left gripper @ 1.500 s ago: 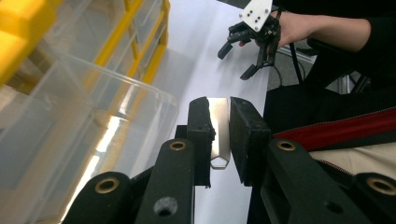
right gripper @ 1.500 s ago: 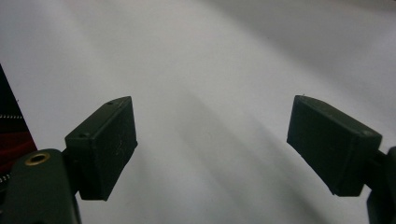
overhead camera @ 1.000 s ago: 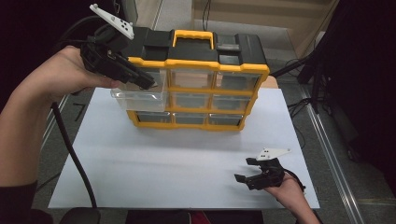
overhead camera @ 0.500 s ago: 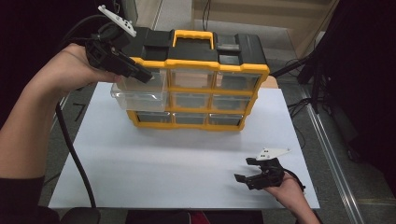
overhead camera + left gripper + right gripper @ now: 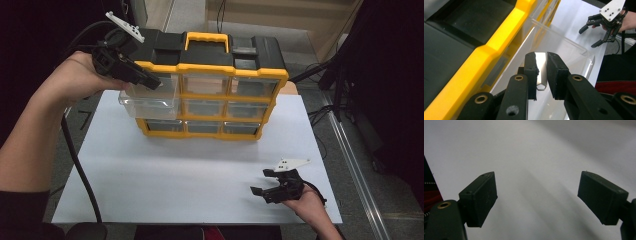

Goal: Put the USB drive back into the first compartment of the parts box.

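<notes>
The left gripper is held at the upper left corner of the organiser, above a clear drawer that is pulled out of the top row toward the near side. In the left gripper view its pads are drawn together on a small bright metal piece; the narrow gap between them is taken up by that piece. The piece is a flat, shiny plate with an angled lower end carrying a small hexagonal hole. Its long axis runs along the jaws, with the holed end toward the gripper body and the other end pointing away, out over the open drawer. The piece sits above the drawer; whether it touches the drawer cannot be told.

The right gripper rests low at the near right of the white tabletop, well apart from the organiser. In the right gripper view its pads stand wide apart with bare white surface between them; they hold nothing.

The organiser is a black case with yellow frame and yellow handle, standing upright at the far centre of the tabletop, with three rows of clear drawers facing the near side. The pulled-out drawer is transparent, rectangular, with its long axis running near to far.
</notes>
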`<state>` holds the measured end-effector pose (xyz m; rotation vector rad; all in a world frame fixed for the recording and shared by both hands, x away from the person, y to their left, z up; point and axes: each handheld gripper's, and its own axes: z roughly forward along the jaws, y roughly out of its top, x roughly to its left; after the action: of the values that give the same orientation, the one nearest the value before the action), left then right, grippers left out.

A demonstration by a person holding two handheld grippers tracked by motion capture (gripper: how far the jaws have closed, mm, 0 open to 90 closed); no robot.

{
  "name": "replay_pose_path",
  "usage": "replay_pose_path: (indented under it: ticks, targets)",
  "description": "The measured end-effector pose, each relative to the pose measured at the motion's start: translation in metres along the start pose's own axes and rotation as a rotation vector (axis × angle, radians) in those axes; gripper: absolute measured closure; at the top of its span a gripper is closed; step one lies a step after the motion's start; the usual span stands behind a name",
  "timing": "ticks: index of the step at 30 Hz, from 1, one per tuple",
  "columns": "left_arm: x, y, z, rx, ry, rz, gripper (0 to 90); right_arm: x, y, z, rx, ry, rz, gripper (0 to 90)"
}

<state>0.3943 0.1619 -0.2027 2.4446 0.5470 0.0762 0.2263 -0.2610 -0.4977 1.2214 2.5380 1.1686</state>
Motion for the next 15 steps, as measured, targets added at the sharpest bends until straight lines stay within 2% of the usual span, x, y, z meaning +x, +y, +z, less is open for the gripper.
replay_pose_path:
  ticks: [2, 3, 7, 10, 12, 15]
  targets:
    - [0.000, -0.001, -0.001, -0.007, 0.004, -0.002, 76.0, 0.000, 0.000, 0.000, 0.000, -0.001, -0.001, 13.9]
    - [0.000, -0.001, -0.002, -0.018, 0.000, -0.011, 70.9, 0.000, 0.000, 0.000, 0.000, -0.001, 0.000, 13.8]
    - [-0.002, -0.001, -0.006, -0.033, -0.045, -0.027, 59.1, 0.001, 0.001, 0.000, 0.000, 0.000, -0.003, 13.9]
    - [-0.007, 0.002, -0.009, -0.049, -0.058, -0.047, 47.3, 0.001, 0.001, 0.000, -0.001, 0.001, -0.001, 13.8]
    - [-0.011, 0.004, -0.011, -0.059, -0.087, -0.050, 41.2, 0.000, 0.001, 0.000, 0.000, 0.003, 0.000, 13.8]
    - [-0.020, 0.005, -0.013, -0.080, -0.112, -0.046, 37.3, 0.000, 0.001, 0.000, -0.002, 0.003, 0.002, 13.8]
